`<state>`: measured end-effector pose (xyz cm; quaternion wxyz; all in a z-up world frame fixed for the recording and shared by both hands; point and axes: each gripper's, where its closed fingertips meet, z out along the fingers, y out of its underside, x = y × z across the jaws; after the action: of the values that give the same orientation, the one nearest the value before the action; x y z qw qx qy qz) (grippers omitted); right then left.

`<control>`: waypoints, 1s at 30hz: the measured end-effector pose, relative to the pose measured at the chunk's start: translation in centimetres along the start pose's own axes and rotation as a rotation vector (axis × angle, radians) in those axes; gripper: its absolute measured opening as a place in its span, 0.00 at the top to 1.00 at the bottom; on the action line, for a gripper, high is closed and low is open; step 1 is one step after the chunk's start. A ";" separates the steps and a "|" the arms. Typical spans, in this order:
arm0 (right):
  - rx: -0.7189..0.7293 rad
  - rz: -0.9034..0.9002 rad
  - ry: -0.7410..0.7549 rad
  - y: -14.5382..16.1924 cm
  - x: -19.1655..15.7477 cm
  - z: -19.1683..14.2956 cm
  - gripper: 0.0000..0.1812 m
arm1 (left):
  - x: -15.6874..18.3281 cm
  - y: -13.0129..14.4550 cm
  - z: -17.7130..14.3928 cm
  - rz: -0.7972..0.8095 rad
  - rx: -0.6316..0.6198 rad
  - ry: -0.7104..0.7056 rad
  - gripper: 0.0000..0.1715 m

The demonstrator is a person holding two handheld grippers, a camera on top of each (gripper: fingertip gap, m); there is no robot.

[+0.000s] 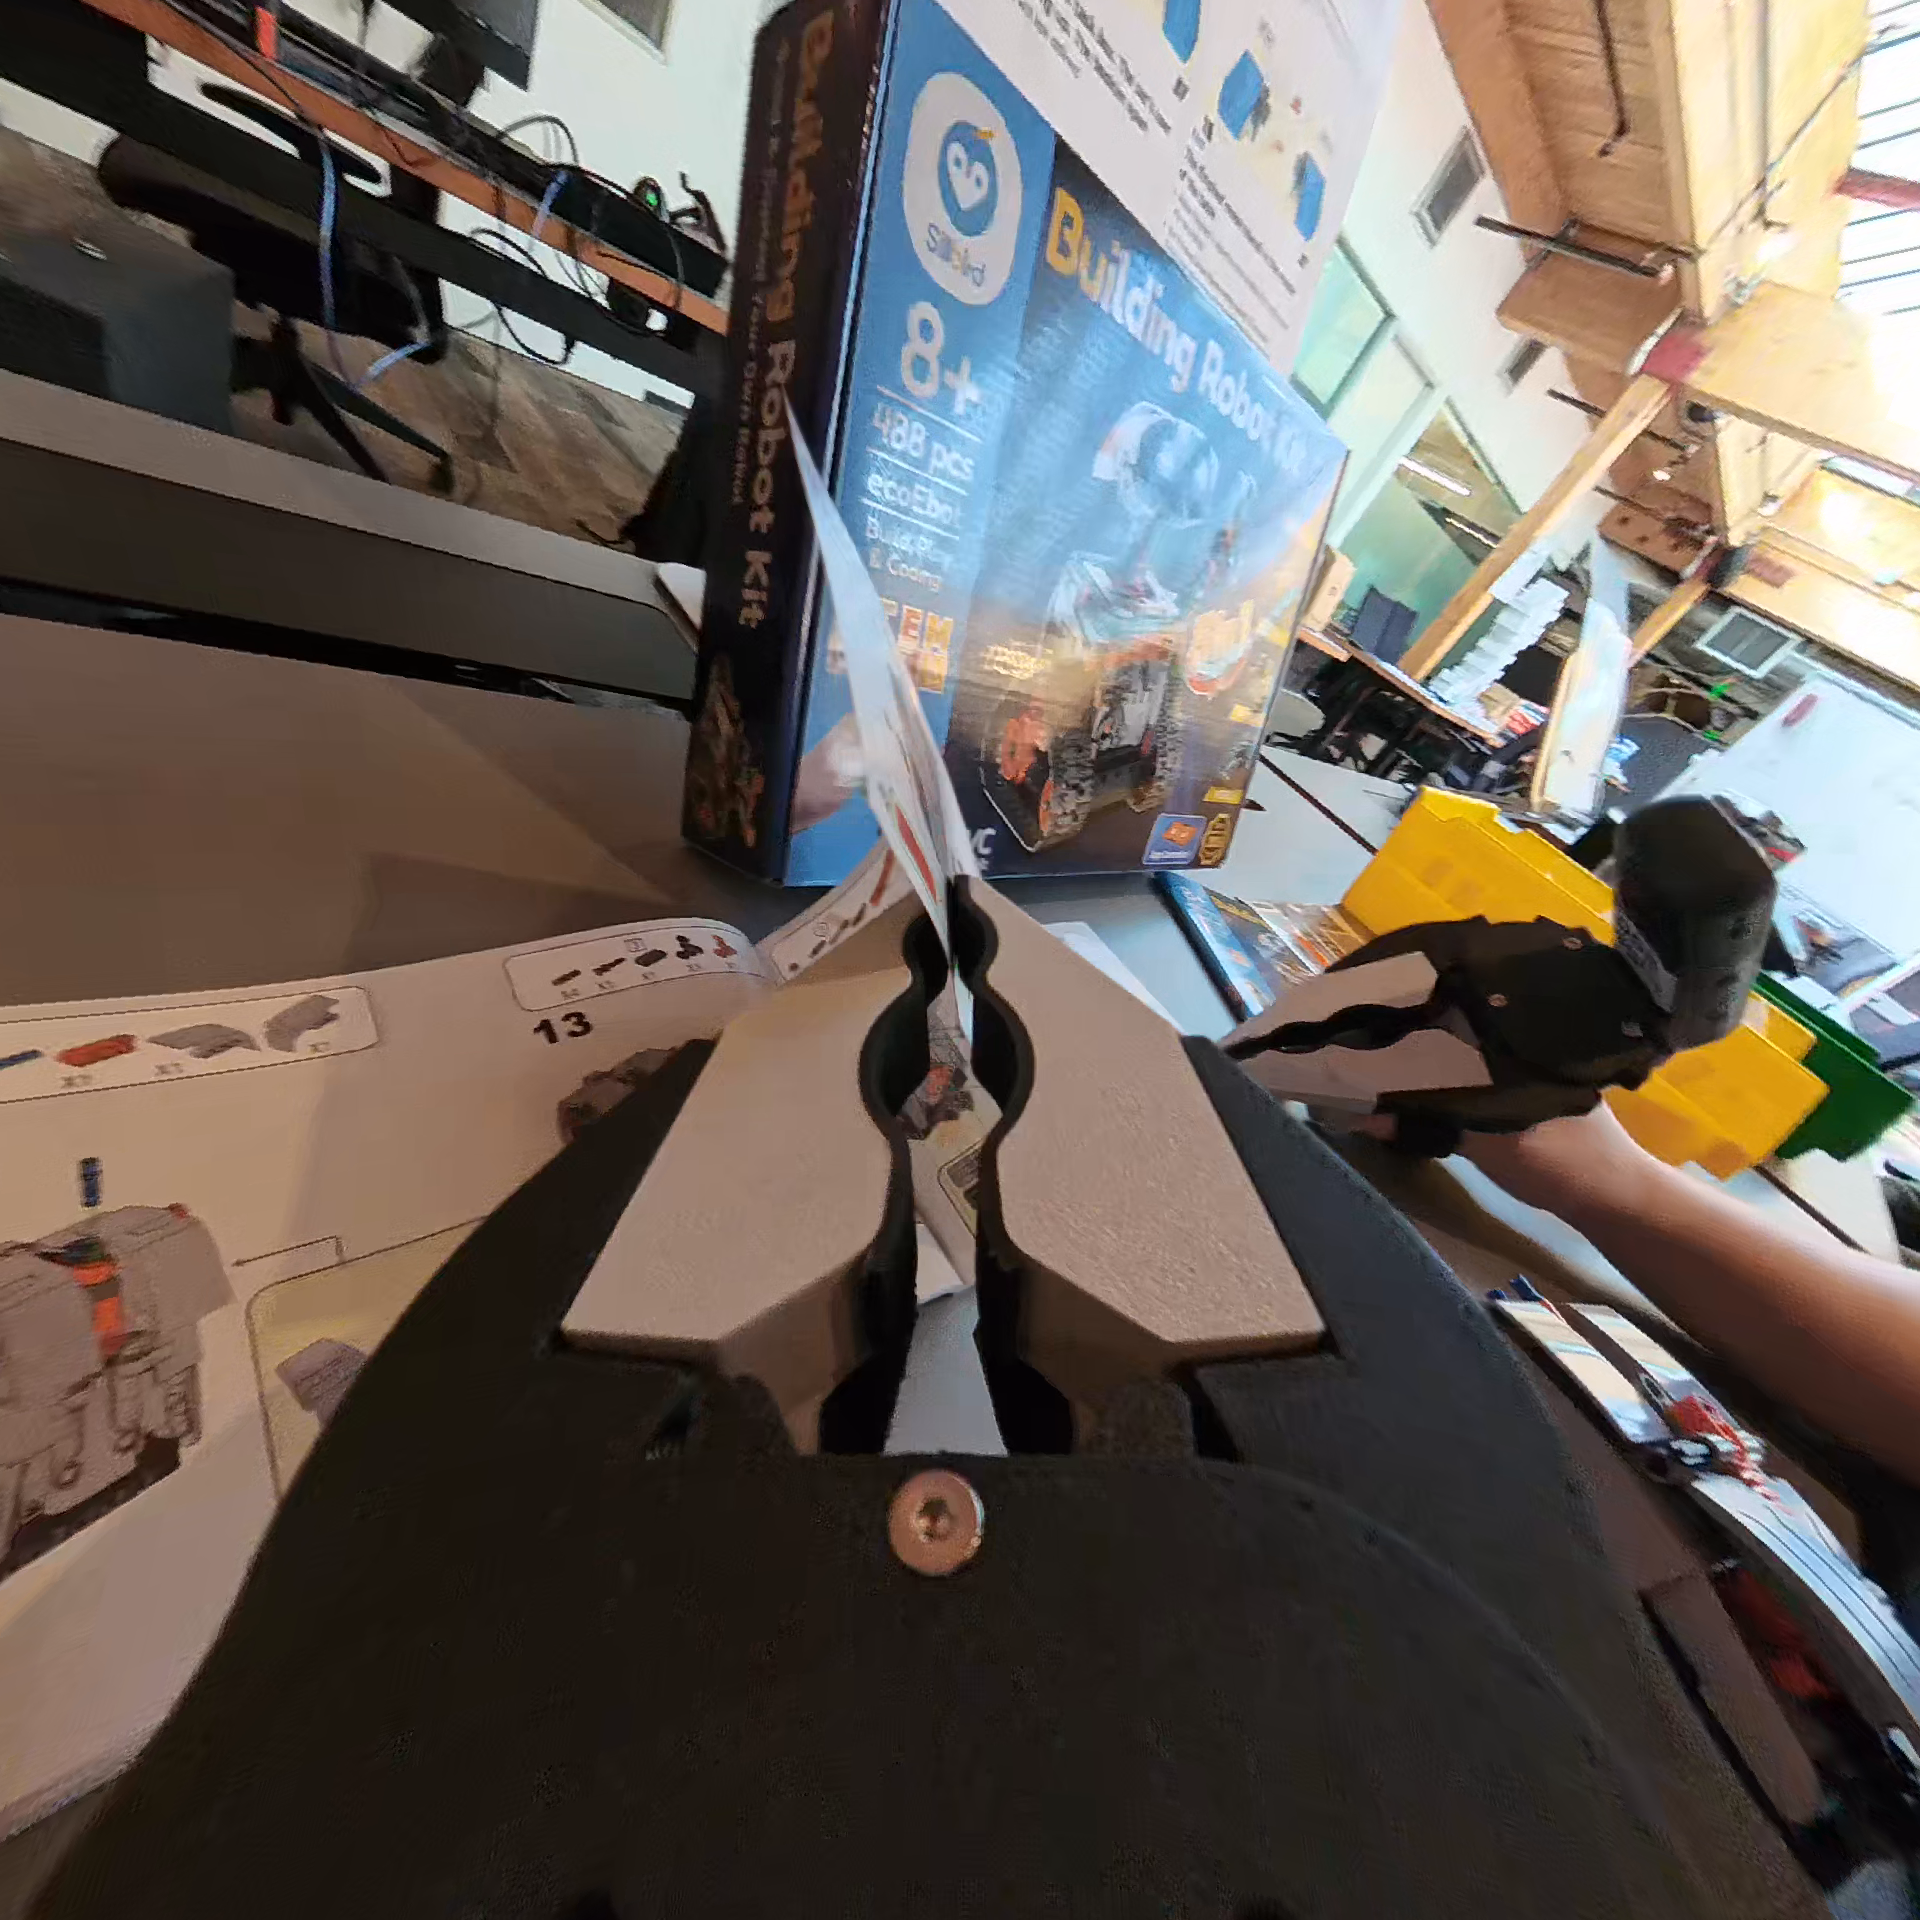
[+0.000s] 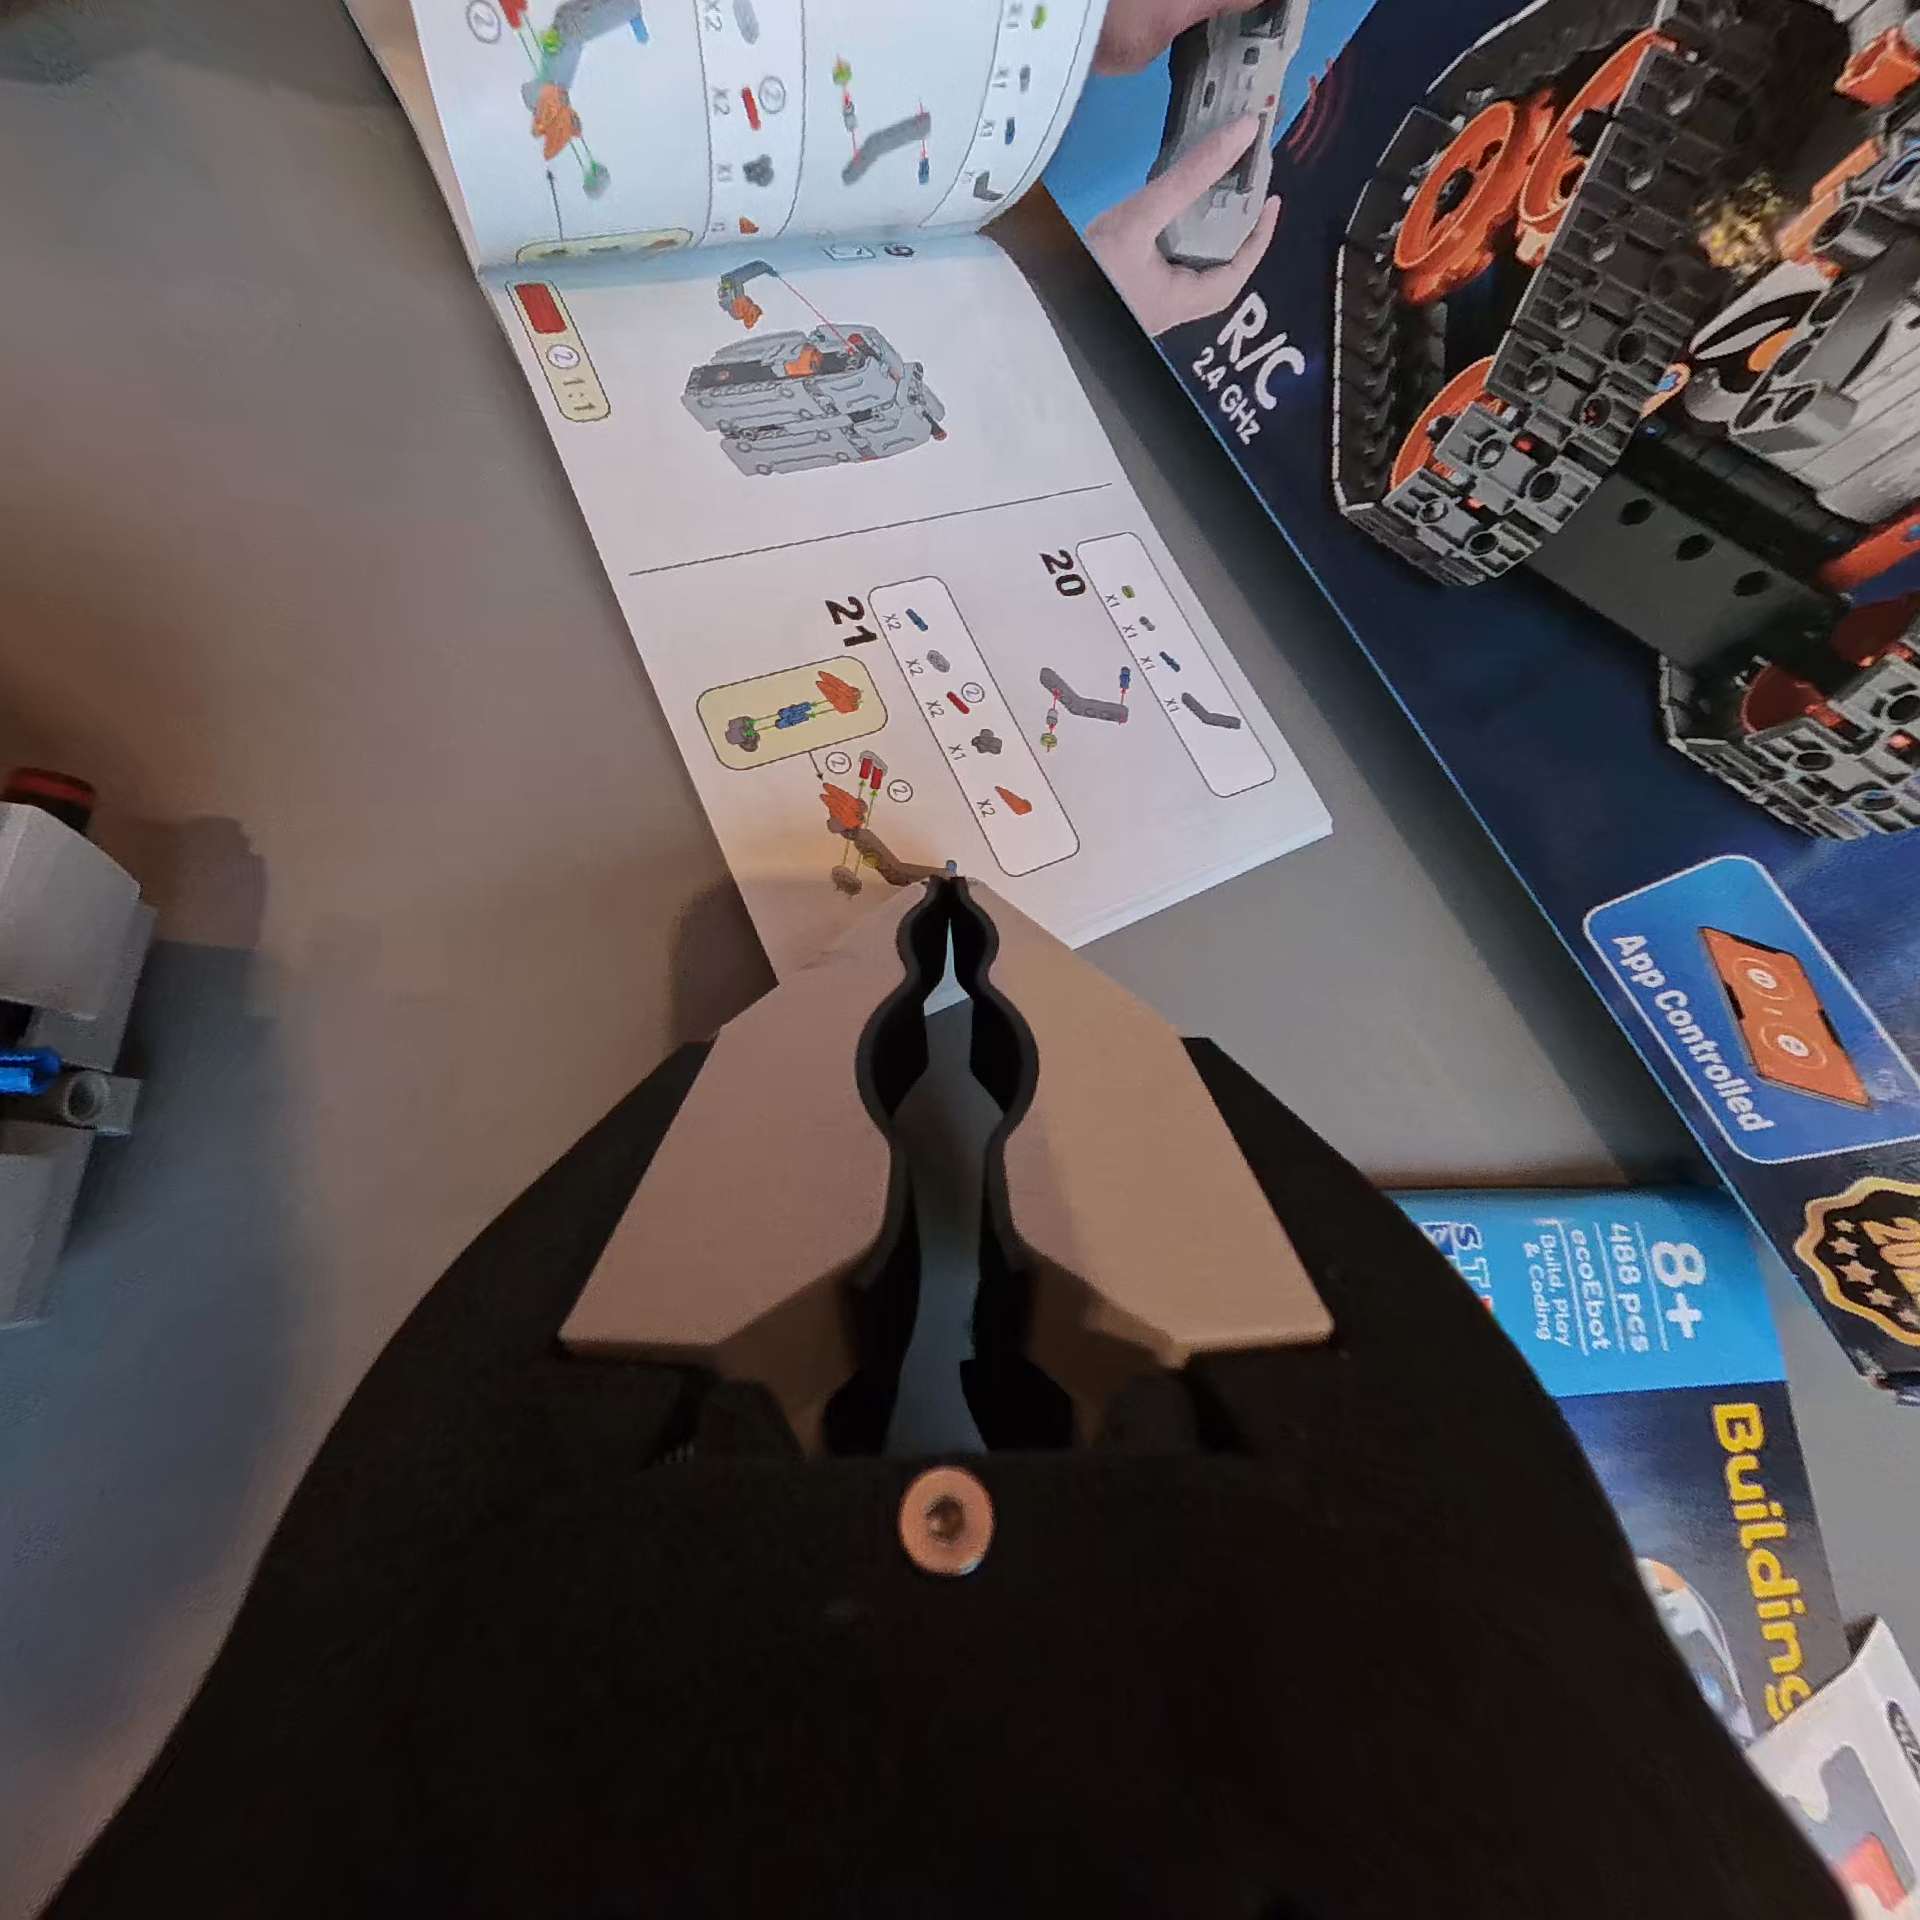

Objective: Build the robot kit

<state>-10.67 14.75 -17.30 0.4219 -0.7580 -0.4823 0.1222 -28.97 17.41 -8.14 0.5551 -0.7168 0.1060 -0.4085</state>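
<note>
An open instruction booklet (image 1: 312,1091) lies on the grey table. My left gripper (image 1: 951,904) is shut on one of its pages (image 1: 873,665), and the page stands lifted on edge between the pads. My right gripper (image 2: 948,883) is shut, with its tips on the lower part of the booklet's flat right-hand page (image 2: 883,520). Nothing shows between its pads. It also shows in the left wrist view (image 1: 1247,1049), held by a hand and pointing at the booklet. The lifted page curls over at the top of the right wrist view (image 2: 779,104).
A blue robot-kit box (image 1: 1039,468) stands upright just behind the booklet; it also shows in the right wrist view (image 2: 1558,520). A smaller blue printed box (image 2: 1621,1330) lies by it. Yellow bins (image 1: 1475,873) and a green one (image 1: 1839,1081) sit to the right. A grey brick model (image 2: 52,987) sits at the left. My hands' fingertips stand some 20 cm from each other.
</note>
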 end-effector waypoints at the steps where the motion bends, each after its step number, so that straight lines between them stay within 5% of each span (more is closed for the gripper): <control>1: 0.000 -0.014 0.011 0.0 0.0 0.0 1.00 | 0.1 0.2 0.1 -0.003 -0.015 0.014 1.00; 30: -0.001 -0.066 0.054 0.1 0.0 -0.1 1.00 | 1.2 1.8 0.6 -0.071 -0.151 0.155 1.00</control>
<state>-10.48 14.69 -17.33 0.4382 -0.7447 -0.4957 0.0875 -27.30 16.47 -9.19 0.4749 -0.7260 0.1539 -0.4730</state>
